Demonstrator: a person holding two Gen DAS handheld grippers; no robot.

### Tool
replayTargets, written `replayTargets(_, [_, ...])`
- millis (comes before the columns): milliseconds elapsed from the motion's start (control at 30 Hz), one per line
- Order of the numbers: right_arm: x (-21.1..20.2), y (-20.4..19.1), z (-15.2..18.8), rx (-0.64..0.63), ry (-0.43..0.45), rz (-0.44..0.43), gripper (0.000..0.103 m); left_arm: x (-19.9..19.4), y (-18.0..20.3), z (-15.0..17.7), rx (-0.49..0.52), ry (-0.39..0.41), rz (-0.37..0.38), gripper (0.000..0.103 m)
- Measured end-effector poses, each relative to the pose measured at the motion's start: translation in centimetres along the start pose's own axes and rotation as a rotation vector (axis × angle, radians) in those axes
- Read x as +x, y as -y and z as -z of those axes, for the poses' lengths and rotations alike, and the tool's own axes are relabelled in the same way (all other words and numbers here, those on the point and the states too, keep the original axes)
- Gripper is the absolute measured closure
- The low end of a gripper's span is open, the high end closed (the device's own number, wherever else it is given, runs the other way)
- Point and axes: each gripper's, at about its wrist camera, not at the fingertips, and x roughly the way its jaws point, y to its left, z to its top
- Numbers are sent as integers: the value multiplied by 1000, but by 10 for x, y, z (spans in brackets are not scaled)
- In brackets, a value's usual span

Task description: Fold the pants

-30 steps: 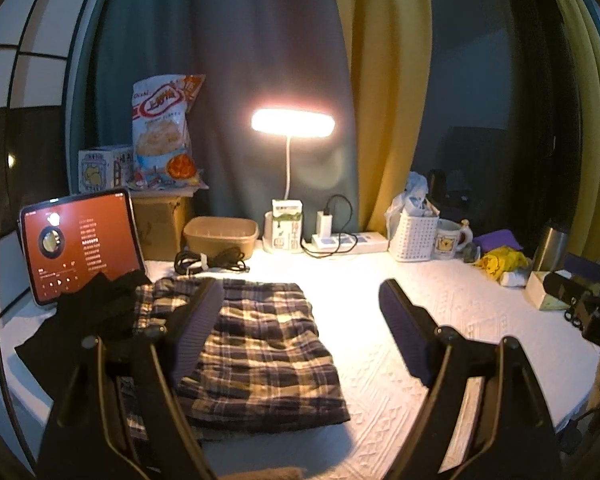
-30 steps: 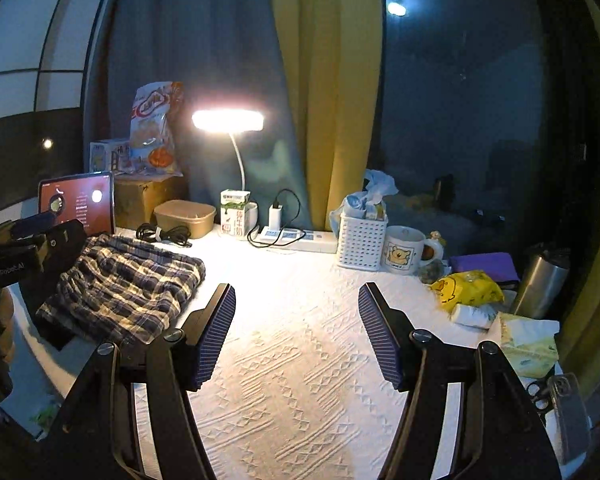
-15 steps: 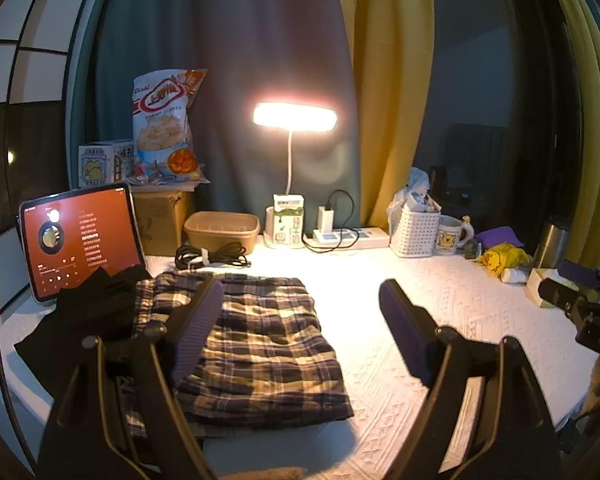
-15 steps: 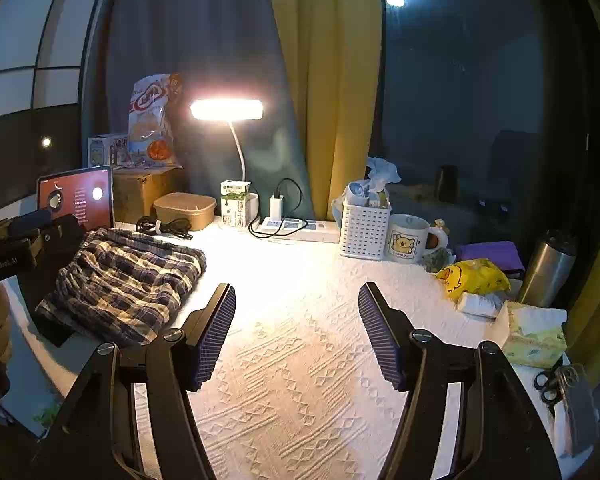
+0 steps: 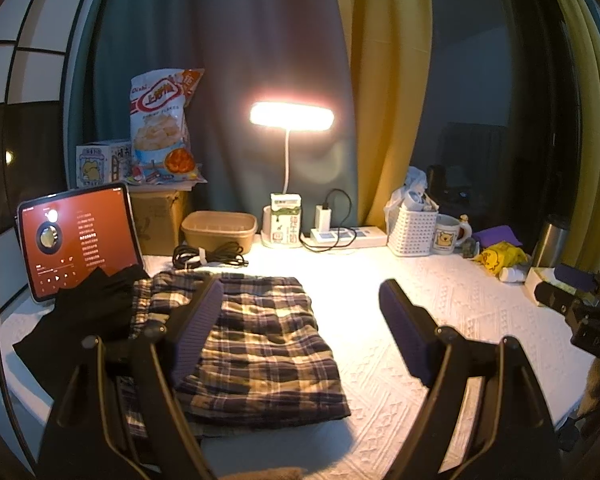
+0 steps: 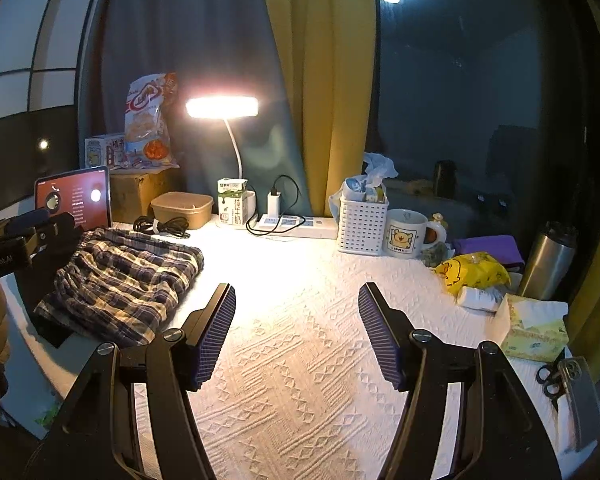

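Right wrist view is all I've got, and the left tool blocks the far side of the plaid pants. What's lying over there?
Observer: A black garment lies against the plaid pants, in front of the tablet.
Operator: Is the left tool gripping anything?
Observer: No, the left tool is open, with nothing between its pads.
Operator: Are the pants folded?
Observer: Yes, into a rectangle, flat on the white cloth.

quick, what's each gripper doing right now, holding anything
Left gripper: open, holding nothing; the plaid pants lie on the table below it.
Right gripper: open, holding nothing, over bare tablecloth.
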Motion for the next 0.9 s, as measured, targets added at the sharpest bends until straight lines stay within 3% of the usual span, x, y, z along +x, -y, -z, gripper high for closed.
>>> replayTargets(900, [0, -4, 3, 2, -8, 0, 36, 0, 2, 0, 4, -2, 4, 22])
